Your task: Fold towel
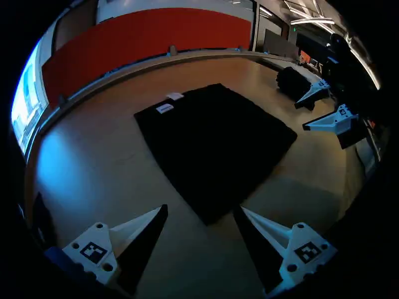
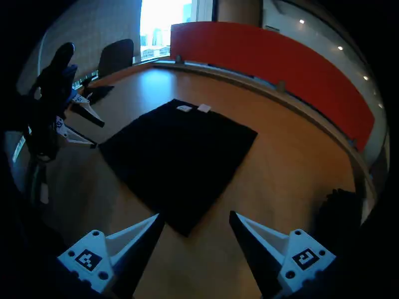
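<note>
Left gripper view: the left gripper [image 1: 199,234] is angled down over the wooden table [image 1: 95,164], its two white fingers spread wide with nothing between them. The nearest corner of the towel [image 1: 214,149] points into the gap between the fingertips; whether they touch the cloth or the table cannot be told. Bare table lies on both sides of the fingers and all around the towel. Its far edge curves along a red panel [image 1: 149,35]. A dark bundle [image 1: 292,82] sits near the far right edge, well apart from the towel. The right gripper [image 1: 299,117] shows farther off at the right, off the towel's right edge, its fingers also apart and empty. The towel is black, opened out flat in a single rough rectangle lying cornerwise to the camera, with two small white tags [image 1: 169,102] at its far corner.

Right gripper view: the right gripper's own fingers sit low in front, spread and holding nothing, and a towel corner again points into the gap between them. The left gripper appears at the left side, held by a gloved hand [image 2: 50,94], fingers parted, close to the towel's left corner. Open wood surrounds the cloth, widest to the right. A chair [image 2: 117,57] stands beyond the table's far left end. The towel lies smooth, its edges straight.
</note>
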